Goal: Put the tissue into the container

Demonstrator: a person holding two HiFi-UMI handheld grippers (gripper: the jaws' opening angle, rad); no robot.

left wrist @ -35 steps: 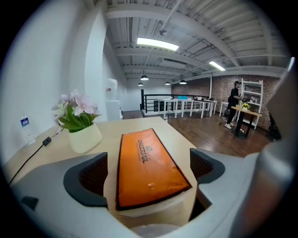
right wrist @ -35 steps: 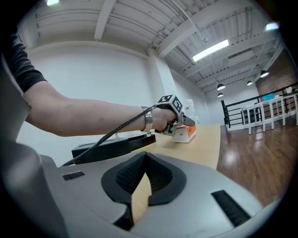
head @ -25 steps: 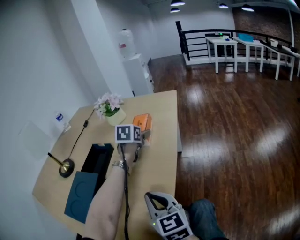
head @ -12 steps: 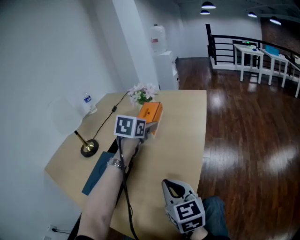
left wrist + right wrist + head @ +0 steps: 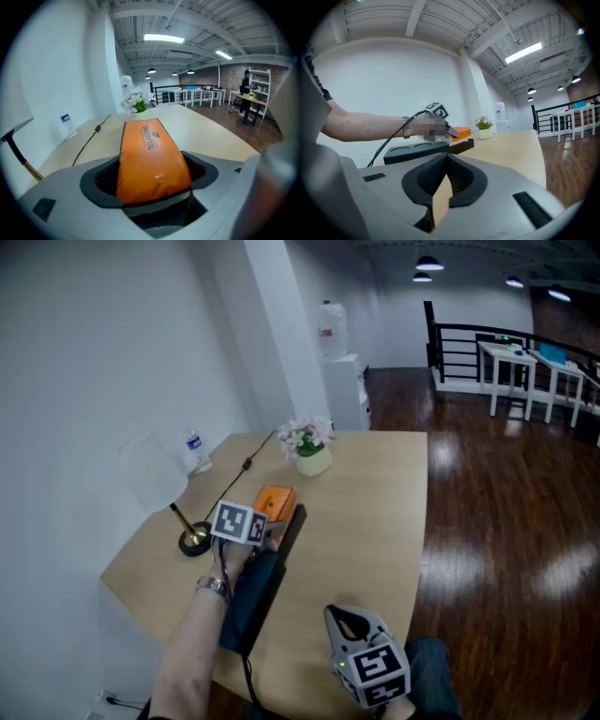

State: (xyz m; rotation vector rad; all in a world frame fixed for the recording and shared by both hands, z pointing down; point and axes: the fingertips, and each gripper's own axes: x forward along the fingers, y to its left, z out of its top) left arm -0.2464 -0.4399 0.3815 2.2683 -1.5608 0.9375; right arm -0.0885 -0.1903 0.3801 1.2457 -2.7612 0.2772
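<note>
An orange tissue pack (image 5: 150, 154) sits between the pads of my left gripper (image 5: 152, 180), which is shut on it. In the head view the left gripper (image 5: 267, 519) holds the tissue pack (image 5: 276, 500) over the far end of a long dark container (image 5: 258, 592) on the wooden table (image 5: 375, 512). In the right gripper view the tissue pack (image 5: 461, 133) hangs just above the container (image 5: 426, 149); I cannot tell if they touch. My right gripper (image 5: 343, 621) stays near the table's front edge, shut (image 5: 440, 180) with nothing in it.
A potted flower (image 5: 311, 457) stands at the back of the table. A desk lamp with a white shade (image 5: 150, 472), its round base (image 5: 194, 542) and a cable (image 5: 239, 474) occupy the left side, beside a small water bottle (image 5: 195, 452). Dark wooden floor lies right of the table.
The left gripper has brought the orange pack back toward me, from mid-table to over the container's far end. The head view has swung left. The right gripper has hardly moved.
</note>
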